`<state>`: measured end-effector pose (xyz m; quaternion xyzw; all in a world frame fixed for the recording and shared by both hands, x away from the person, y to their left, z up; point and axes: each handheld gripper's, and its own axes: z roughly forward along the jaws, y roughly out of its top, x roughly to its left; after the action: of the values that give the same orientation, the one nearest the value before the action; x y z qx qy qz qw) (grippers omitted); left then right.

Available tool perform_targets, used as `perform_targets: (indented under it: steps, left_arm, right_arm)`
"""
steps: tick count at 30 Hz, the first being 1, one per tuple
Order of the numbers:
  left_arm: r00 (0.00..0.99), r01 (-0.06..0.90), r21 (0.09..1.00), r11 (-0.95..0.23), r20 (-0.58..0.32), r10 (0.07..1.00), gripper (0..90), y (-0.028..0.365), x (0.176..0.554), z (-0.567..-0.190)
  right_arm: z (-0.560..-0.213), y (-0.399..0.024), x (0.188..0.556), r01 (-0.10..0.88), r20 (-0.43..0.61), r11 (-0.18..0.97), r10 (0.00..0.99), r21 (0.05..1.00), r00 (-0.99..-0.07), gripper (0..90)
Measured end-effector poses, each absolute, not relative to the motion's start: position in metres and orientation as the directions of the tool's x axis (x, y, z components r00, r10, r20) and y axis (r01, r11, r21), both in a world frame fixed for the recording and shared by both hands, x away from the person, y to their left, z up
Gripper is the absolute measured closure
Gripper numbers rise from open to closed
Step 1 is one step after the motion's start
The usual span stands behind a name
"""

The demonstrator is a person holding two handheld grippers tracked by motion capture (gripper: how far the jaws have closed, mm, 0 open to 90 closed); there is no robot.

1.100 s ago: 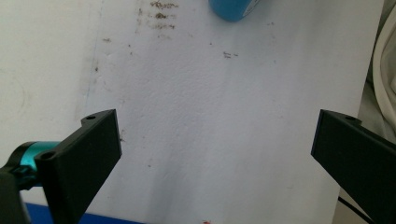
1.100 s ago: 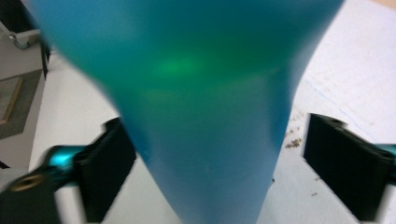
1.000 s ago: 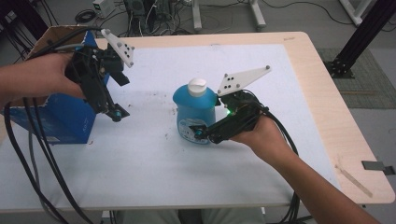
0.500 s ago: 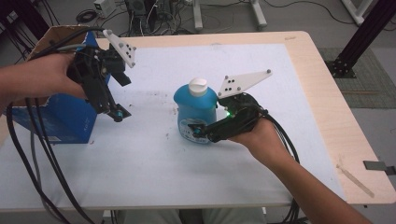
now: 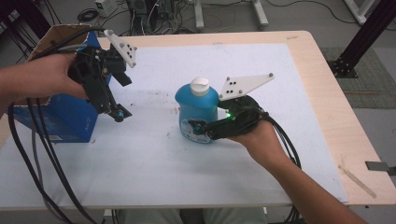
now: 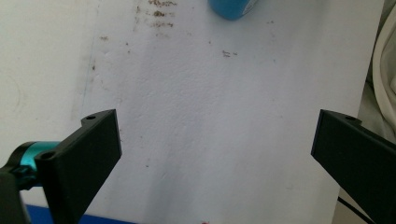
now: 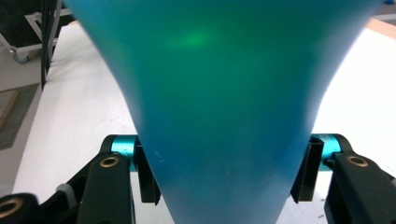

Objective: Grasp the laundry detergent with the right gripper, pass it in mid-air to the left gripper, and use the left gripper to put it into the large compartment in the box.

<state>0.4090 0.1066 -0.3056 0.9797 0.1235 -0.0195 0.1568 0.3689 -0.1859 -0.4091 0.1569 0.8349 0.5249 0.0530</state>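
No text, brand, number or sign can be read. A dark label is seen low on the blue bottle (image 5: 198,109) and a pale printed patch on the side of the blue box (image 5: 56,119), but both are too small and blurred to be made out.

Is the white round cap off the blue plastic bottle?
No, the white round cap sits on top of the blue plastic bottle, which stands upright on the white table cover.
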Motion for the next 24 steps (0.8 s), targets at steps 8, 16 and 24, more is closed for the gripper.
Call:
perform_targets:
  steps: [8, 16, 24]
  left_arm:
    - [0.969, 0.247, 0.304, -0.92, -0.079, 0.234, 1.6, 0.107, 0.41, -0.306]
    - [0.971, 0.241, 0.307, -0.921, -0.081, 0.227, 1.7, 0.104, 0.409, -0.305]
    - [0.975, 0.222, 0.316, -0.922, -0.073, 0.21, 1.6, 0.098, 0.403, -0.3]
  right_arm:
    - [-0.408, -0.185, 0.365, 0.159, 0.02, 0.415, 0.32, 0.896, -0.947, 45.4]
    - [-0.407, -0.185, 0.364, 0.14, 0.0, 0.424, 0.314, 0.895, -0.95, 47.0]
    - [-0.396, -0.186, 0.367, 0.11, -0.006, 0.471, 0.238, 0.875, -0.971, 46.9]
